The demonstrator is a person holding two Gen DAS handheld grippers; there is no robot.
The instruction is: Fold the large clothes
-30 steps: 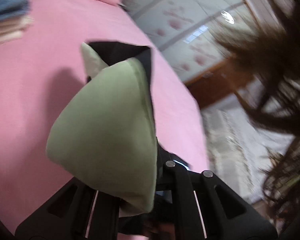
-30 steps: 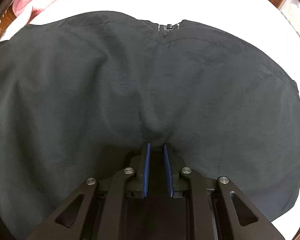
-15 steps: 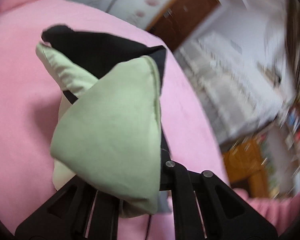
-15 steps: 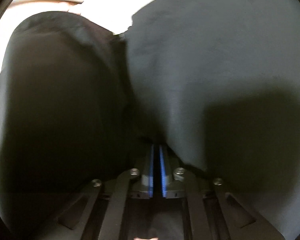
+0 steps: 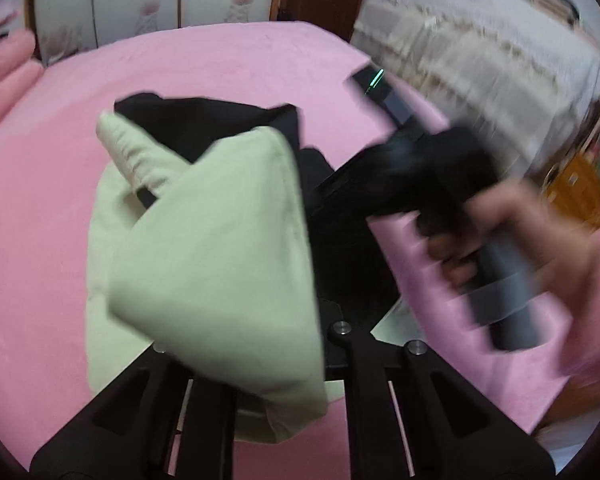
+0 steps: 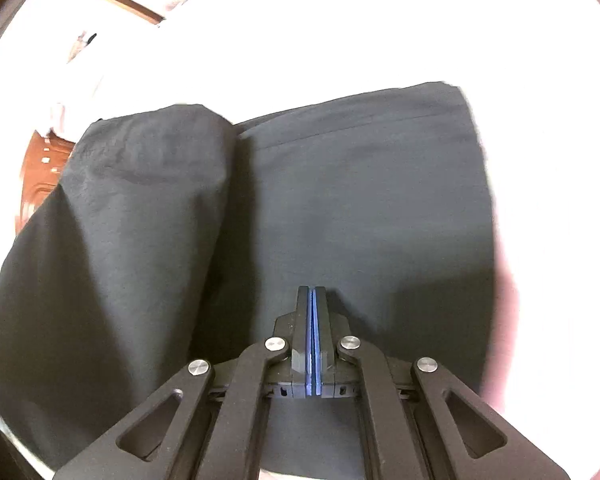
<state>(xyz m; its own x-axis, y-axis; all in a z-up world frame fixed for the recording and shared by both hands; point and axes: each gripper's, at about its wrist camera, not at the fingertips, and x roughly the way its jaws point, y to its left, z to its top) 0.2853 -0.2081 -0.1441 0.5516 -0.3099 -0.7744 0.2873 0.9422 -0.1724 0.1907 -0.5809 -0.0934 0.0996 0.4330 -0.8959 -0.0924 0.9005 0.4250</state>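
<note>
The left gripper (image 5: 256, 364) is holding the black jacket (image 5: 340, 216) by its pale green lining (image 5: 216, 260), jaws clamped on the fabric above the pink bed (image 5: 40, 240). The right gripper (image 6: 312, 300) is hovering over the jacket with its jaws pressed together, gripping nothing.

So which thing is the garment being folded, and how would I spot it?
Start at the big pink bed. Above its middle hangs the garment, draped over the left gripper. It is the only two-toned cloth there: pale green lining outside, black shell behind, unlike the plain pink bedding around it.
</note>
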